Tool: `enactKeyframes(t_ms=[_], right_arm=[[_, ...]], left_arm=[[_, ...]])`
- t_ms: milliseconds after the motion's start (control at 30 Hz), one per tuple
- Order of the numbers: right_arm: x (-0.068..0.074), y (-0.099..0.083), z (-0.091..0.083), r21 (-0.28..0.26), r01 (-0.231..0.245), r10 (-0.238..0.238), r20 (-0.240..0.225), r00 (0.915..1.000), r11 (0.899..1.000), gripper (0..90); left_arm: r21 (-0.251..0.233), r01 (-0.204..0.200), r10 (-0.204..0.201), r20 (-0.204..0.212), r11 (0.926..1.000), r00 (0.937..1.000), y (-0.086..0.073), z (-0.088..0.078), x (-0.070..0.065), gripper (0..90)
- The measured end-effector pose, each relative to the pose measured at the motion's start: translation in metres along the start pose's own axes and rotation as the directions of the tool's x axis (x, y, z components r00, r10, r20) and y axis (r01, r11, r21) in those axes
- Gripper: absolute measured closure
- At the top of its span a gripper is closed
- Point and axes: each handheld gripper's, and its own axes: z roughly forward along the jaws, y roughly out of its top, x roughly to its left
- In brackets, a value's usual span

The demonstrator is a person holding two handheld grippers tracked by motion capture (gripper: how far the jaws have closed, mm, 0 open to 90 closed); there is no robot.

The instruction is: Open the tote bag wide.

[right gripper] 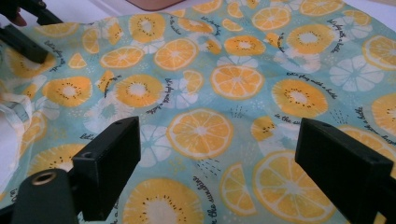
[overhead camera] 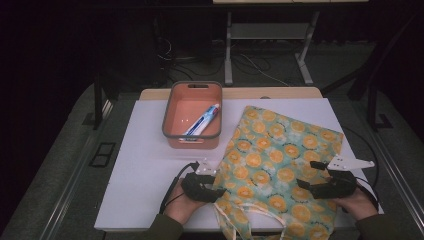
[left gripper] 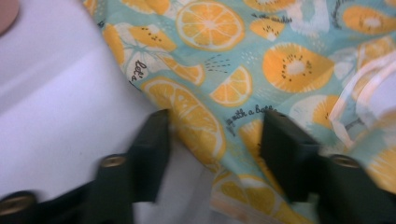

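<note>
The fabric bag (overhead camera: 272, 165), thin cloth printed with orange slices on pale teal, lies flat on the white table (overhead camera: 140, 170), from centre out toward 3 o'clock and down to the near edge at 6 o'clock. The left gripper (overhead camera: 212, 187) sits at the bag's 9 o'clock edge, jaws part open astride the hem, not pressing it. The right gripper (overhead camera: 312, 175) hovers at 4 o'clock, jaws released. A rounded orange bin (overhead camera: 192, 137) holding a toothpaste tube (overhead camera: 202, 121) stands at 11 o'clock; bare table lies at 8 o'clock.
</note>
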Motion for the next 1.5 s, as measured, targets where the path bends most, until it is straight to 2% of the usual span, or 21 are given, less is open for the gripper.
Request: enactKeyframes(t_ms=[67,133,167,200,267,333,433,600,700,767,833,967,1067,1167,1233,1367,1500], right_arm=[[0.000,0.000,0.000,0.001,0.000,0.000,0.000,1.0000,1.000,13.9],[0.000,0.000,0.000,0.002,0.001,-0.001,-0.001,1.0000,1.000,13.9],[0.000,0.000,0.000,0.002,0.001,-0.001,-0.002,1.0000,1.000,13.9],[0.000,0.000,0.000,0.002,0.001,-0.001,-0.002,1.0000,1.000,13.9],[0.000,0.000,0.000,0.000,0.000,0.000,-0.002,1.0000,1.000,13.9],[0.000,0.000,0.000,0.000,0.000,0.000,-0.001,1.0000,1.000,13.8],[0.000,0.000,0.001,0.001,-0.001,0.001,-0.002,1.0000,1.000,13.9],[0.000,0.000,0.001,0.000,-0.002,0.002,-0.004,1.0000,1.000,13.9],[-0.001,0.000,0.000,-0.001,-0.006,0.006,-0.003,1.0000,1.000,13.9],[-0.001,0.000,0.001,0.000,-0.002,0.002,-0.007,1.0000,1.000,13.9],[0.000,0.001,0.001,0.000,0.003,-0.003,-0.009,1.0000,1.000,13.9],[0.001,0.001,0.000,-0.008,-0.001,0.000,-0.011,0.9999,1.000,13.9],[0.001,0.002,-0.001,-0.010,-0.006,0.006,-0.011,0.9999,1.000,13.9],[0.002,0.004,-0.002,0.011,-0.024,0.025,-0.023,0.9994,1.000,13.9],[0.003,0.008,-0.003,0.027,-0.039,0.040,-0.031,0.9987,0.999,13.9],[0.009,0.015,-0.002,0.024,-0.054,0.056,-0.077,0.9954,0.998,14.6],[0.022,0.022,0.009,0.038,-0.027,0.031,-0.114,0.9930,0.999,15.3]], left_arm=[[0.006,-0.037,0.037,-0.016,0.9993,0.9992,0.001,0.000,-0.001,65.3],[0.007,-0.045,0.045,0.015,0.9989,0.9989,0.002,0.001,0.000,82.2],[0.007,-0.049,0.049,0.018,0.9988,0.9986,0.003,0.002,0.001,87.3],[0.010,-0.051,0.051,0.017,0.9987,0.9986,0.005,0.003,0.002,88.3],[-0.017,-0.041,0.041,0.010,0.9990,0.9991,0.010,0.003,0.006,88.9],[-0.043,-0.035,0.034,-0.014,0.9985,0.9993,0.017,0.004,0.014,89.0],[-0.076,0.003,-0.007,-0.043,0.9971,0.9991,0.026,0.009,0.032,89.1],[-0.098,0.039,-0.048,-0.095,0.9945,0.9943,0.035,0.019,0.058,89.0],[-0.108,0.051,-0.065,-0.129,0.9928,0.9895,0.034,0.022,0.066,88.9],[-0.113,0.062,-0.077,-0.135,0.9916,0.9878,0.033,0.025,0.068,88.4],[-0.111,0.065,-0.081,-0.144,0.9916,0.9862,0.031,0.025,0.069,83.1],[-0.141,0.086,-0.102,-0.109,0.9862,0.9888,0.030,0.014,0.068,66.4],[-0.172,0.078,-0.094,-0.089,0.9820,0.9916,0.028,0.001,0.063,56.1],[-0.194,0.062,-0.080,-0.090,0.9791,0.9927,0.024,-0.012,0.057,48.9],[-0.216,0.063,-0.084,-0.092,0.9744,0.9922,0.020,-0.021,0.054,44.9],[-0.238,0.067,-0.088,-0.080,0.9690,0.9929,0.006,-0.040,0.049,36.6],[-0.241,0.065,-0.086,-0.076,0.9684,0.9934,-0.011,-0.058,0.043,27.1]])
